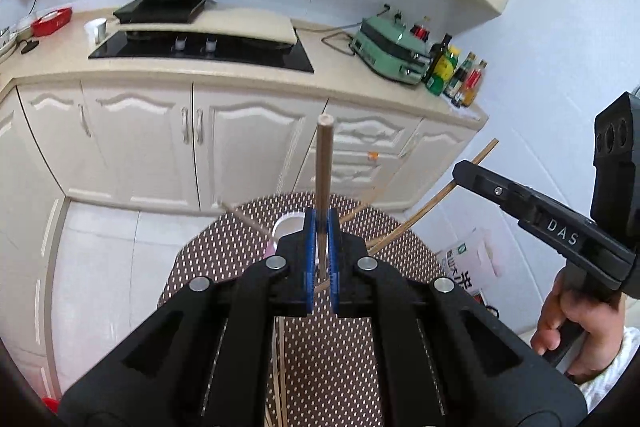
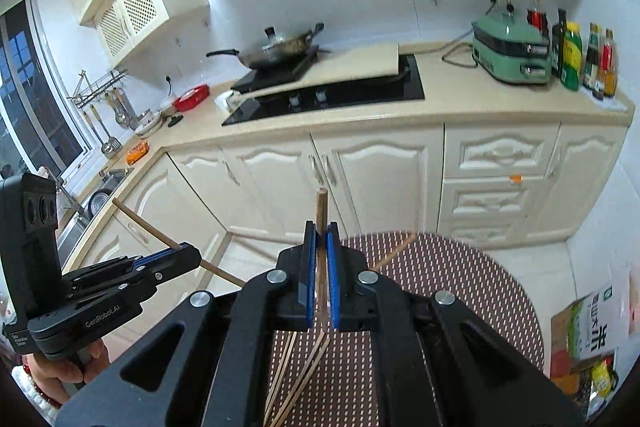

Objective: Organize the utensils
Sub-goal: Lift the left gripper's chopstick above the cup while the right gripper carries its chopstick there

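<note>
Left gripper (image 1: 321, 227) is clamped on a brown chopstick (image 1: 322, 163) (tip pointing upward), held above the dotted round table (image 1: 224, 259). Right gripper (image 2: 321, 239) pinches a second chopstick (image 2: 321, 205) likewise. More chopsticks (image 2: 296, 379) lie loose on the table below.

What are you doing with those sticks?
A person holds a gripper in each hand. The left gripper is shut on one chopstick, and the right gripper is shut on another chopstick. More chopsticks lie on the dotted table, near a cup.
</note>
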